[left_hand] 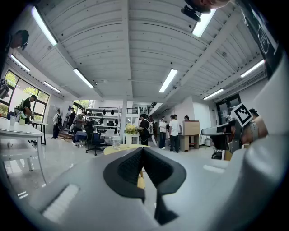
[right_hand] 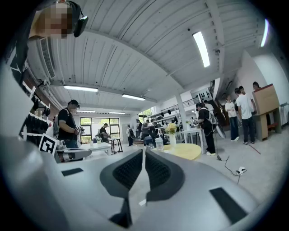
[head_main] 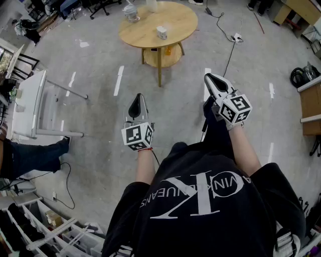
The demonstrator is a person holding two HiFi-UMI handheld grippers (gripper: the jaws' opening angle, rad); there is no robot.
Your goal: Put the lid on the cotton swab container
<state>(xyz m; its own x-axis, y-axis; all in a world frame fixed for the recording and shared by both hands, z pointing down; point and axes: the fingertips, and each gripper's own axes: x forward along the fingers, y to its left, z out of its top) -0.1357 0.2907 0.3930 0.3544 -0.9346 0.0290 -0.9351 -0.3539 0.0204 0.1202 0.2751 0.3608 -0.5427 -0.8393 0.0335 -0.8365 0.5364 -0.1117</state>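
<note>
In the head view, I stand on the floor (head_main: 100, 95), and the round wooden surface (head_main: 175, 22) is well apart in front of me. On it I see a small white container (head_main: 161, 32), which I take for the cotton swab container, and a clear jar (head_main: 131, 11) nearer the far edge. Which piece is the lid I cannot tell; everything there is too small. The left gripper (head_main: 138, 97) and the right gripper (head_main: 210, 77) are both held level above the floor and touch nothing. A cable (head_main: 228, 55) lies on the floor to the right of the surface. I think a foot could catch in it on the way forward, and a stumble could knock the surface.

In the left gripper view, the fingers (left_hand: 128, 168) are clenched on each other with nothing between them. The surface shows small and far behind their tip.

In the right gripper view it is the same: the fingers (right_hand: 128, 170) are pressed together and empty.

My main worry is arriving with both pairs closed. Then I would push the light container or its lid instead of grasping it, and it could tip or slide off the edge. I could also reach for the wrong piece, because I have not yet identified the lid.
</note>
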